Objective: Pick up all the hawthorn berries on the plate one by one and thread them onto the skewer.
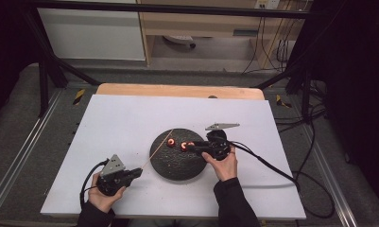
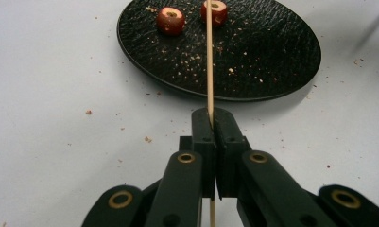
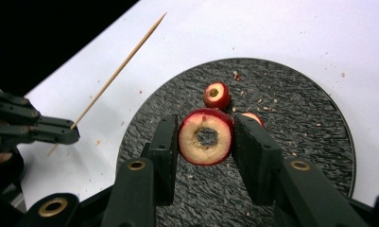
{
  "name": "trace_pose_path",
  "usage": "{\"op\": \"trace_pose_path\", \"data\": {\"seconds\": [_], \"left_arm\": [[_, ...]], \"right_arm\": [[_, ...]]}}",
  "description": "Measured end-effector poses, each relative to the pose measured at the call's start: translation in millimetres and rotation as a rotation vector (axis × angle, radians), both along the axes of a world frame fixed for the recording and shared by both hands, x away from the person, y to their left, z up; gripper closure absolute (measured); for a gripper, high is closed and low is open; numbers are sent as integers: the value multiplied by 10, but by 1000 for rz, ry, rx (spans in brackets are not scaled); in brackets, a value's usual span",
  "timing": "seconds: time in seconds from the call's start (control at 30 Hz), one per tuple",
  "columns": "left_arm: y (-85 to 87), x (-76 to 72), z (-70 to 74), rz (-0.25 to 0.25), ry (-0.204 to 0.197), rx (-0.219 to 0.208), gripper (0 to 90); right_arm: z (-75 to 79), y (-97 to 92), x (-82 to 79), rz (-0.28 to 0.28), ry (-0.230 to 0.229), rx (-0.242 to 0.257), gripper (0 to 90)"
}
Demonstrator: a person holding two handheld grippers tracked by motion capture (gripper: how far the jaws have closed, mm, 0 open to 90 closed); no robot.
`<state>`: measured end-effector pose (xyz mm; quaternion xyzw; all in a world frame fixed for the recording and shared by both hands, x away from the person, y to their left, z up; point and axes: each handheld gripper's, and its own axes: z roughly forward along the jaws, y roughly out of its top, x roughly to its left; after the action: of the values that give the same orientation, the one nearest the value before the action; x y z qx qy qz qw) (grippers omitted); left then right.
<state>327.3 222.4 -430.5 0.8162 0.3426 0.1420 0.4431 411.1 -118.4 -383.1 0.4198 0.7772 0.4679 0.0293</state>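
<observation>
A black round plate (image 1: 176,163) lies mid-table. My left gripper (image 1: 139,172) sits at its near left, shut on a thin wooden skewer (image 1: 158,150) that slants up over the plate's left side. In the left gripper view the jaws (image 2: 211,118) pinch the skewer (image 2: 209,56), which points at the plate (image 2: 272,47) and two red fruits (image 2: 170,20). My right gripper (image 1: 187,148) reaches over the plate from the right, shut on a cored red fruit (image 3: 205,142) with its cut face toward the camera. A smaller cored fruit (image 3: 217,95) rests on the plate (image 3: 310,127) beyond, and another peeks from behind the right jaw (image 3: 253,117).
The white table sheet (image 1: 121,118) carries scattered crumbs around the plate. A wooden table edge (image 1: 177,90) runs along the back. The right gripper's cable (image 1: 272,168) trails across the sheet to the right. Black frame legs stand at both far corners.
</observation>
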Motion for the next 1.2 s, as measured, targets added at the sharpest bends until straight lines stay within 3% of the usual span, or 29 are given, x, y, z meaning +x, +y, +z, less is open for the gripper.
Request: {"op": "trace_pose_path", "data": {"seconds": [0.23, 0.6, 1.2], "left_arm": [[-5, -6, 0, 4, -4, -2, 881], [-34, -15, -9, 7, -6, -7, 881], [-115, -44, -16, 11, -7, -31, 880]], "right_arm": [[-87, -30, -63, -40, -21, 86, 626], [-242, -54, -159, -136, -53, 260, 626], [-206, -32, -160, -257, -120, 422, 626]]}}
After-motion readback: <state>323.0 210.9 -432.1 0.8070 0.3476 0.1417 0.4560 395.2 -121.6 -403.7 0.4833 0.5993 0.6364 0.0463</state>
